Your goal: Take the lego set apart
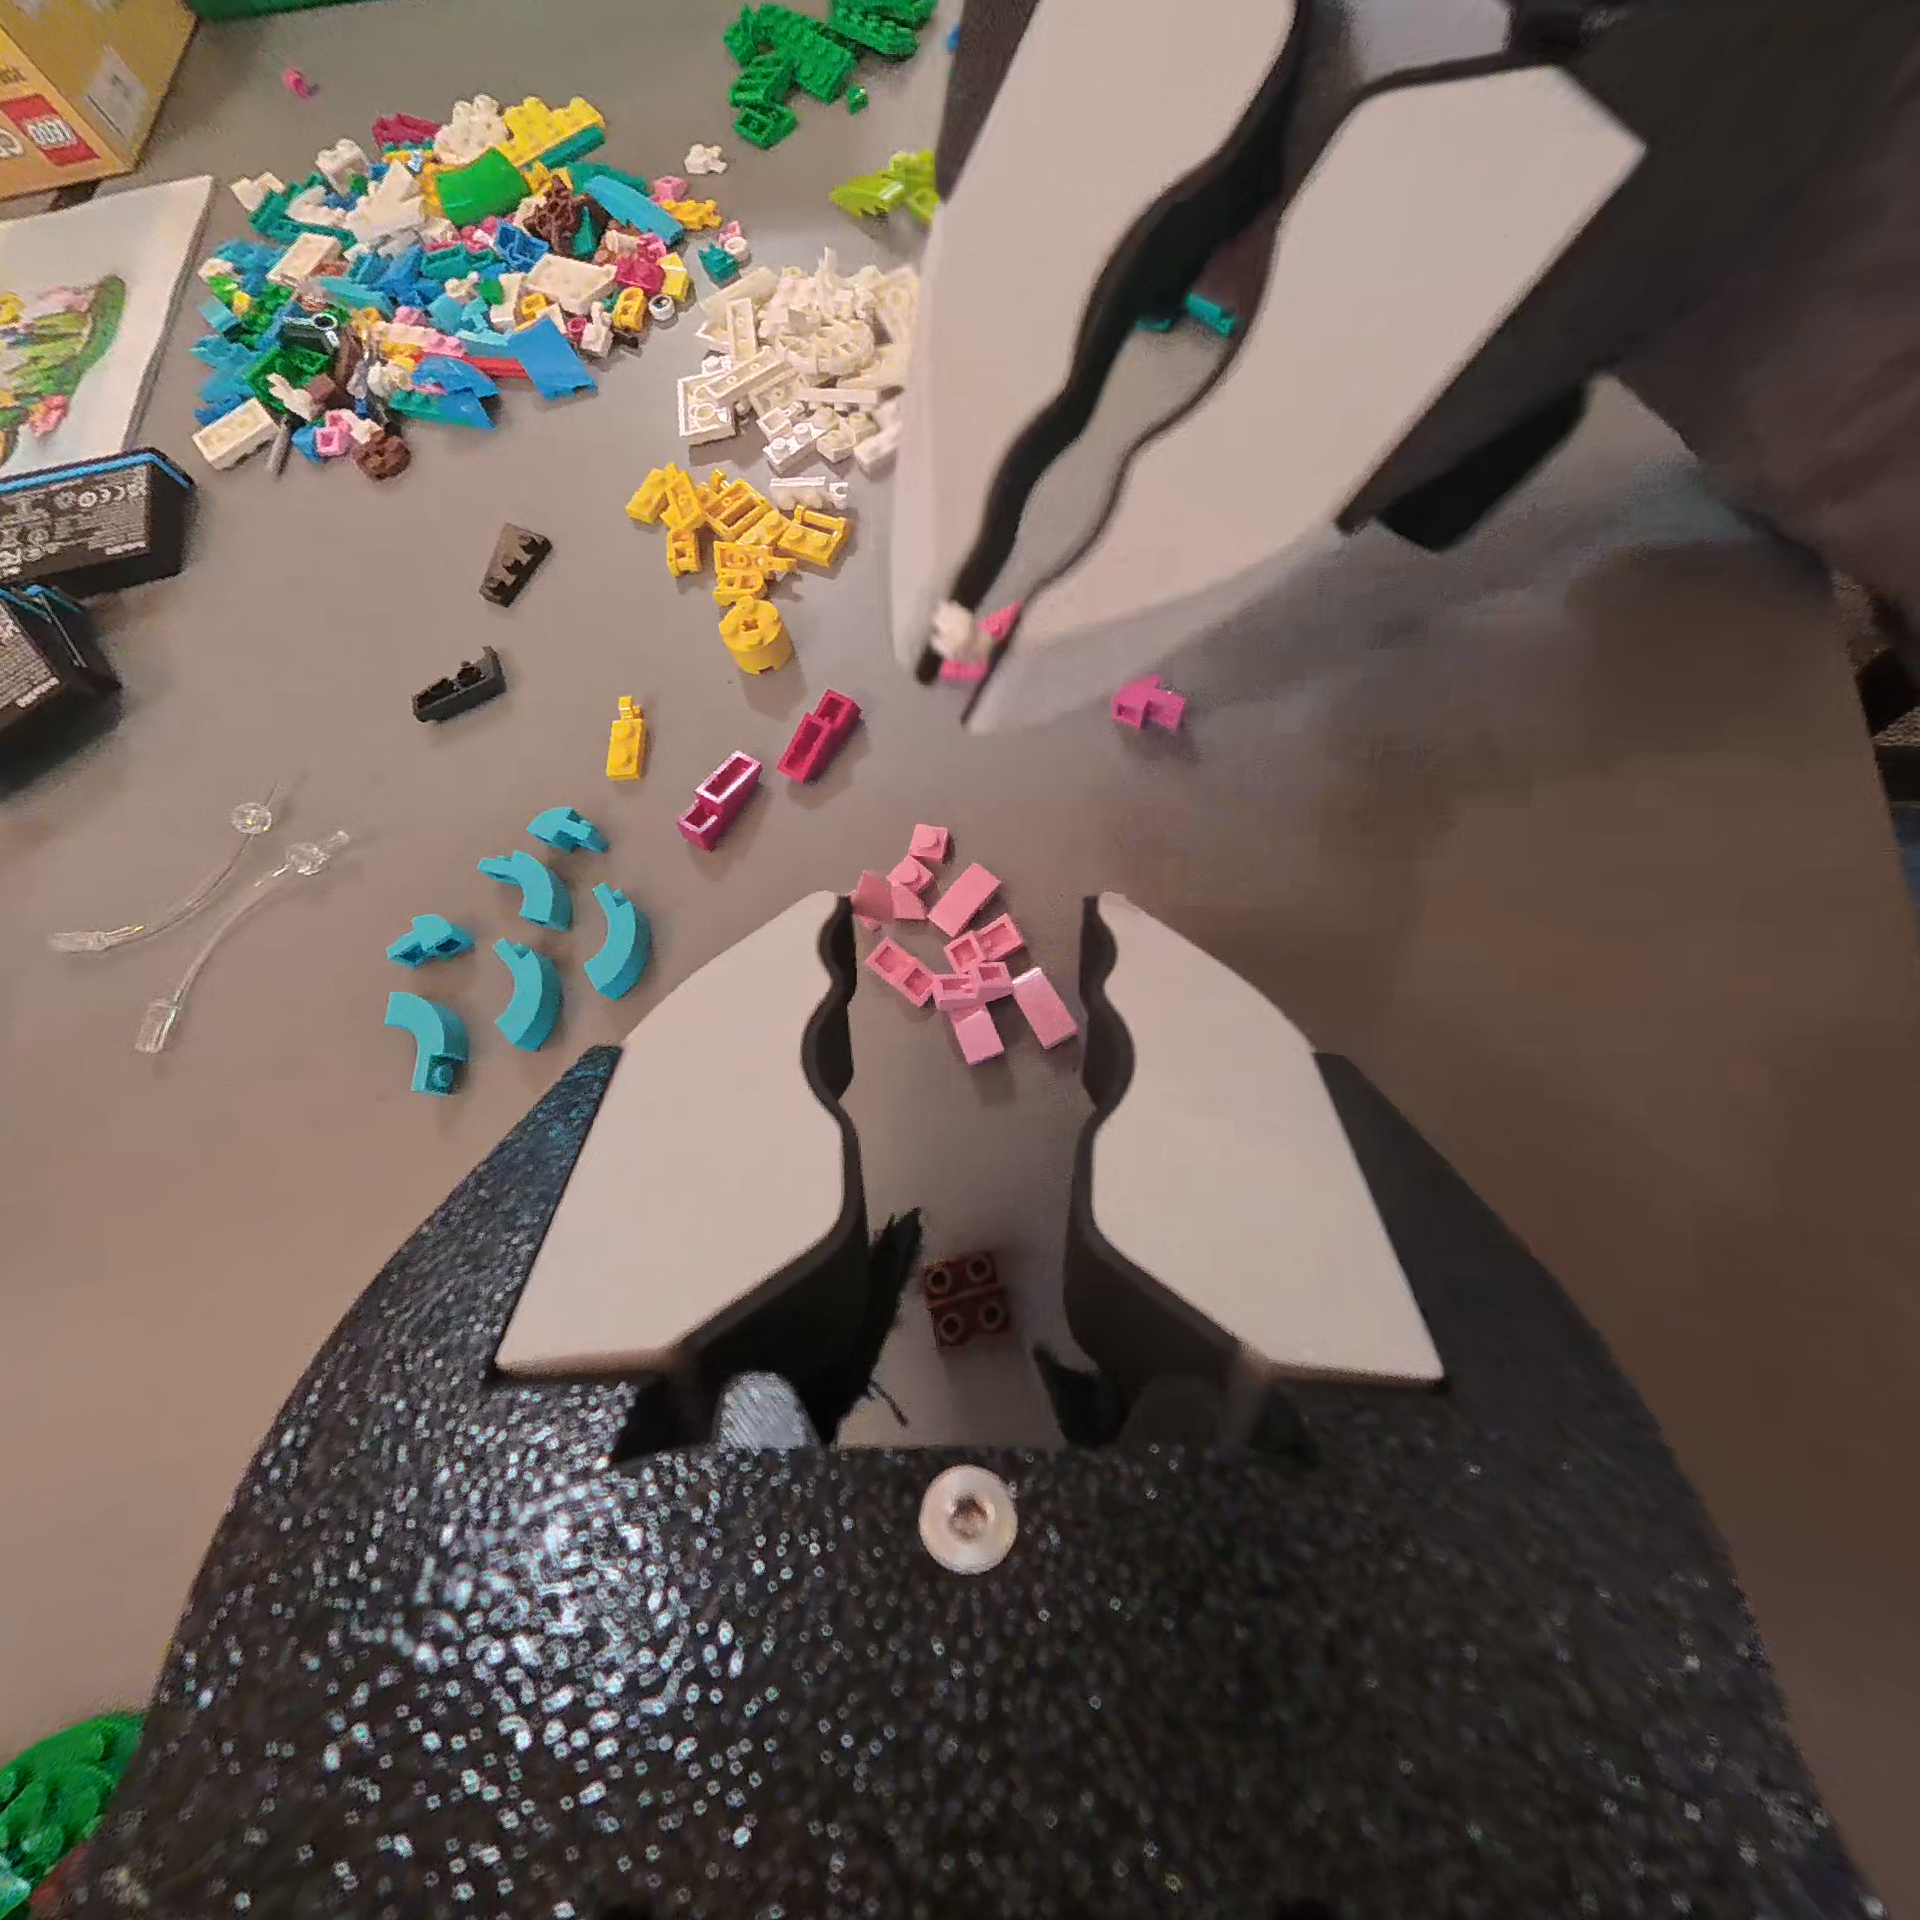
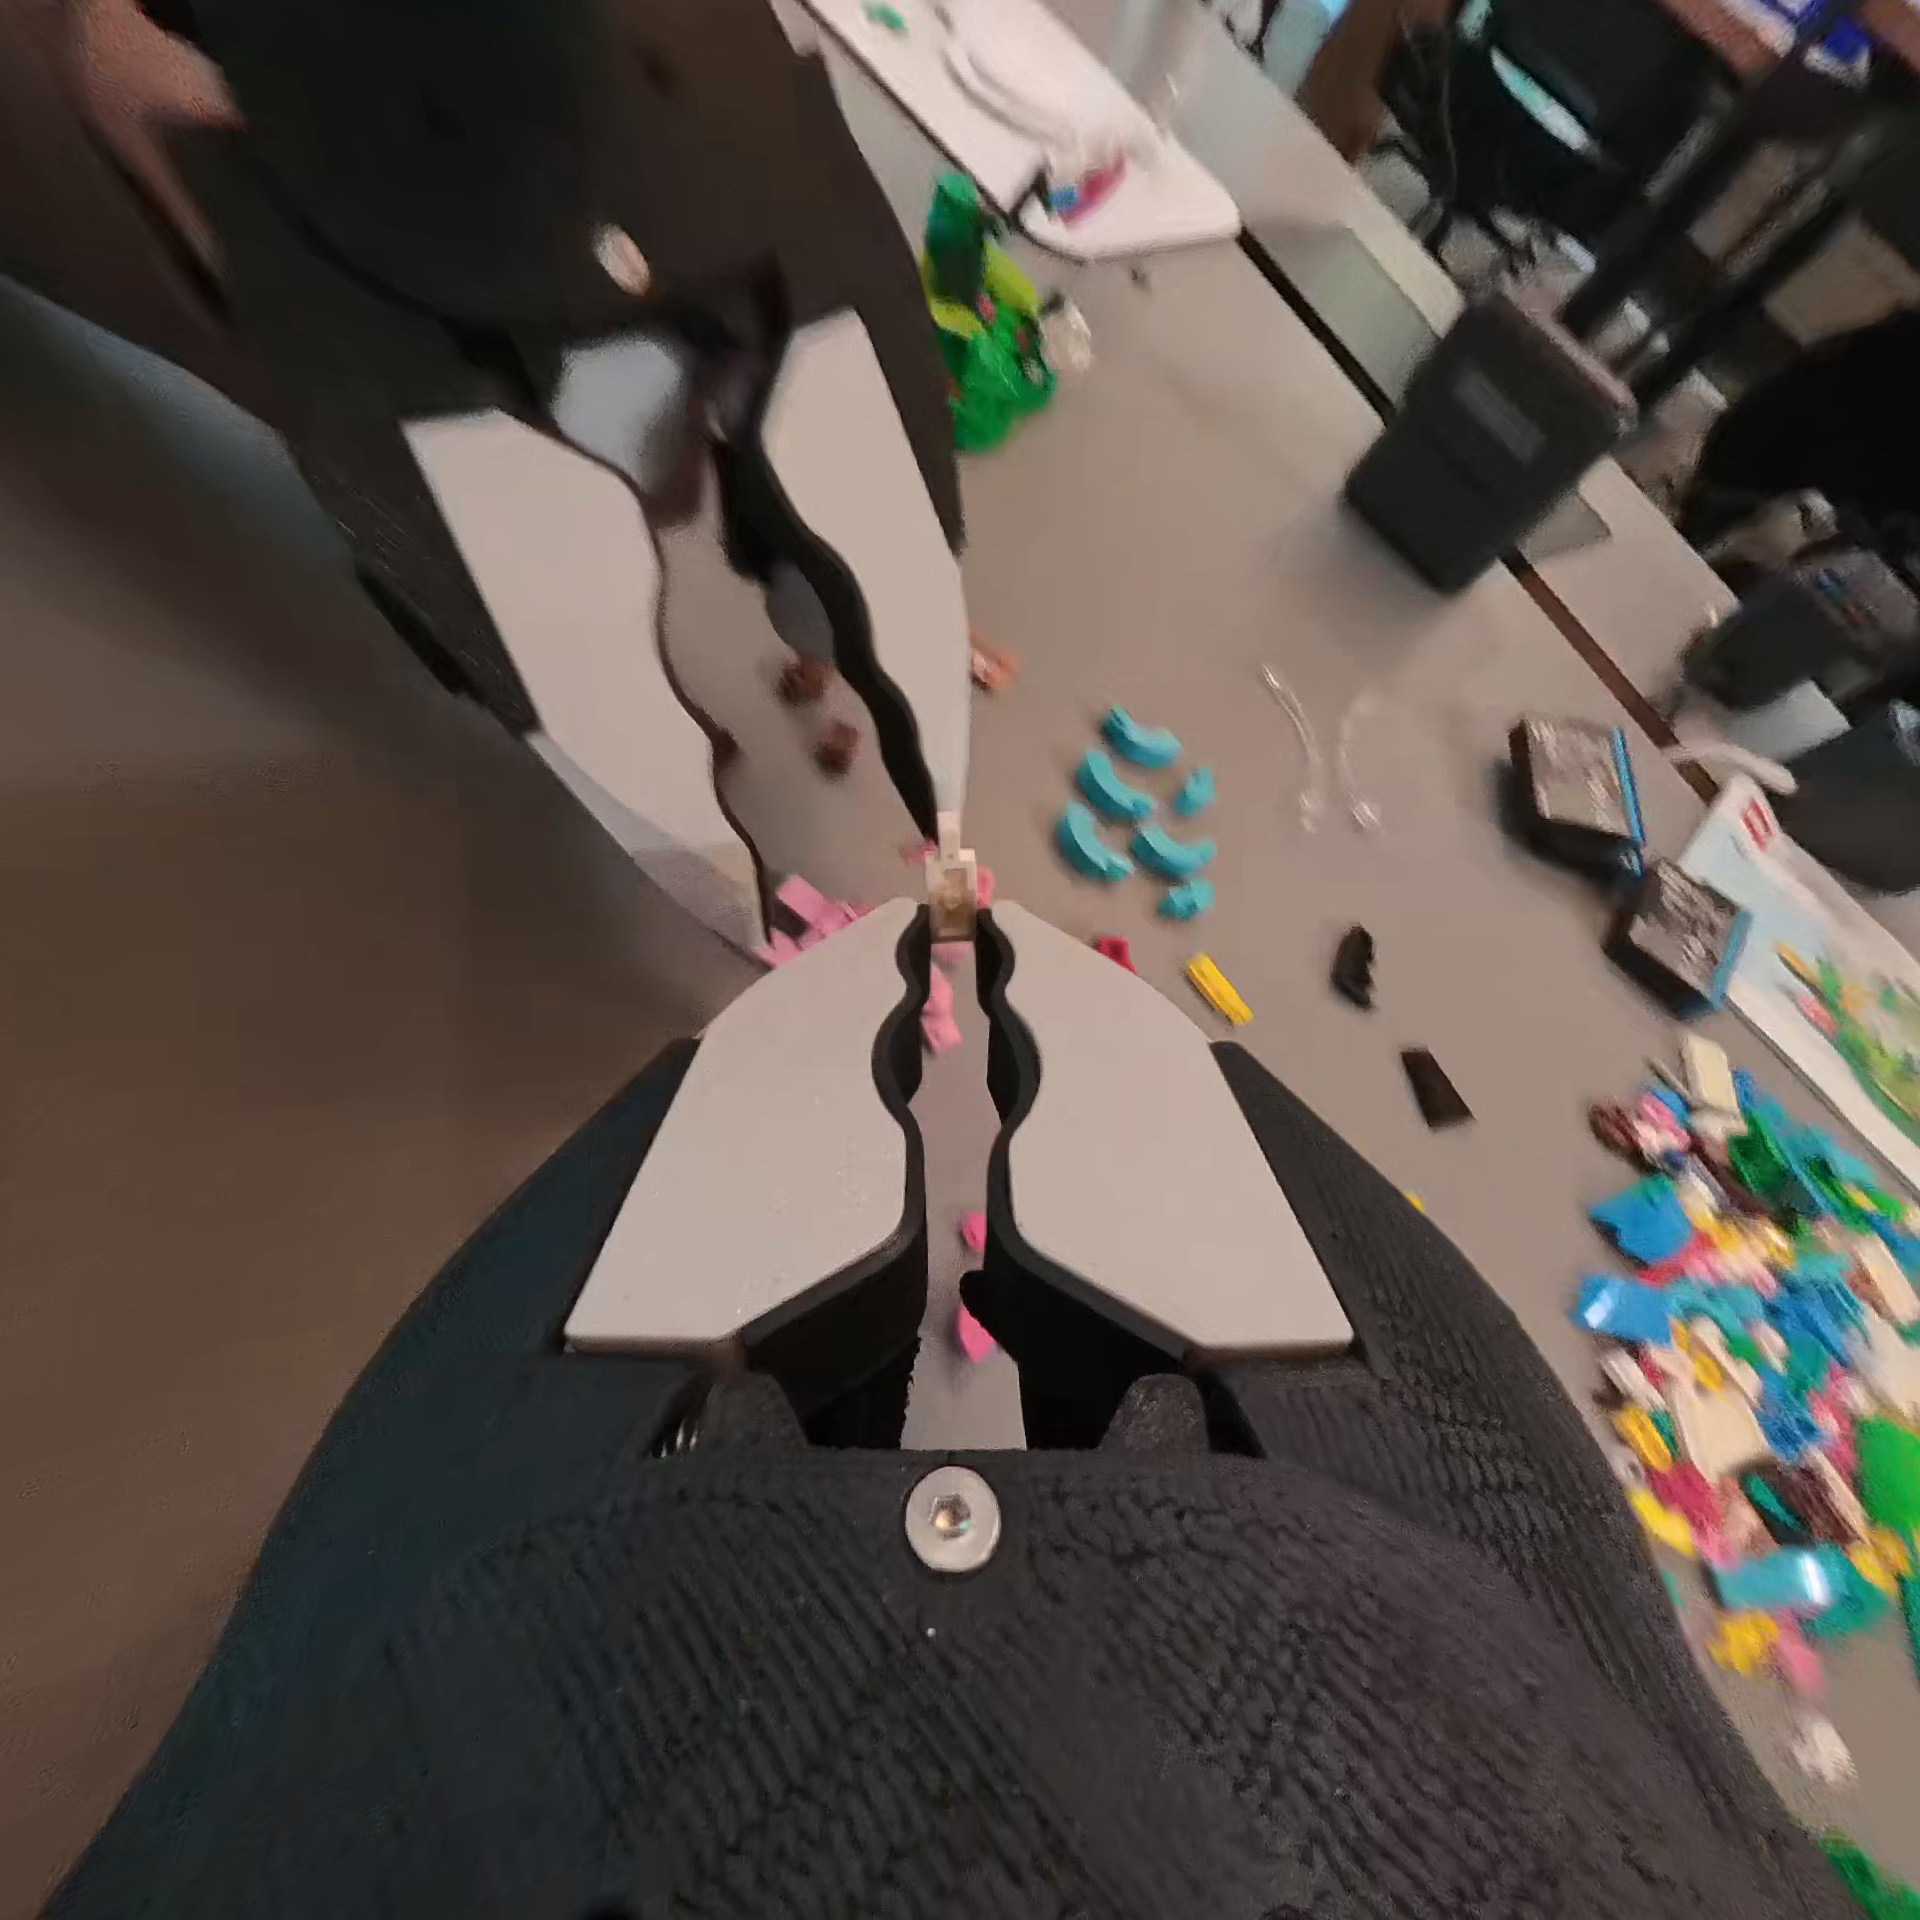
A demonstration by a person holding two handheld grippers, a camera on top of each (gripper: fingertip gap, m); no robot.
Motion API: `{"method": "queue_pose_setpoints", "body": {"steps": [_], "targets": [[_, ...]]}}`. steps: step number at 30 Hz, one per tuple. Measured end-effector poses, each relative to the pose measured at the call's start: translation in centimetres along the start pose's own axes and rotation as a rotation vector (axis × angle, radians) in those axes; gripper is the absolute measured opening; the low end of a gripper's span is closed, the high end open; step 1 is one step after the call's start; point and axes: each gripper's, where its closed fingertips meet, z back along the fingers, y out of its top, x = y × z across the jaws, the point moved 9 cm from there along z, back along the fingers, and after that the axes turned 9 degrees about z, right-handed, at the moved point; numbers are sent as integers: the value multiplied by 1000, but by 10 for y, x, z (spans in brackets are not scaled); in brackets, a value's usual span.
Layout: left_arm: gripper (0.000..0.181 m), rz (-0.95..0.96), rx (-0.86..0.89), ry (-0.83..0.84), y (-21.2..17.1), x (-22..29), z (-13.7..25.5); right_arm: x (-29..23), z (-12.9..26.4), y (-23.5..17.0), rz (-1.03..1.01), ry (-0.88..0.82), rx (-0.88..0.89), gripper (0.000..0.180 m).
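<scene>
My right gripper is shut on a small white lego piece at its fingertips, held above the grey table. In the left wrist view the right gripper comes in from the upper right with the white piece and a pink bit at its tips. My left gripper is open and empty, low over a pile of light pink pieces. In the right wrist view the left gripper stands open opposite, one fingertip close to the white piece.
Sorted piles lie on the table: teal curved pieces, magenta bricks, yellow pieces, white pieces, a mixed pile. A brown plate lies between my left fingers. A green build, booklet and black packs stand around. Both grippers' tips are close together, under 4 cm apart. The brown plate lies around 8 centimetres away from my left fingertips.
</scene>
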Motion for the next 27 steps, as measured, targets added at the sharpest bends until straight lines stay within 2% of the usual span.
{"method": "queue_pose_setpoints", "body": {"steps": [1,6,13,19,23,27], "targets": [[42,3,-2,-11,0,0,0,-3,-3,5,4,14,29,6],[42,-3,-2,-43,0,4,-1,-13,-25,10,42,51,-6,6],[43,8,-20,-58,-2,2,0,-15,-36,-3,89,6,-181,6],[42,-9,-10,-37,-1,1,3,-4,-16,-13,138,-122,-286,6],[42,-2,3,-31,-1,-1,5,25,14,-43,130,-279,-481,6],[41,8,9,-36,1,-1,6,62,34,-73,57,-274,-593,7]]}}
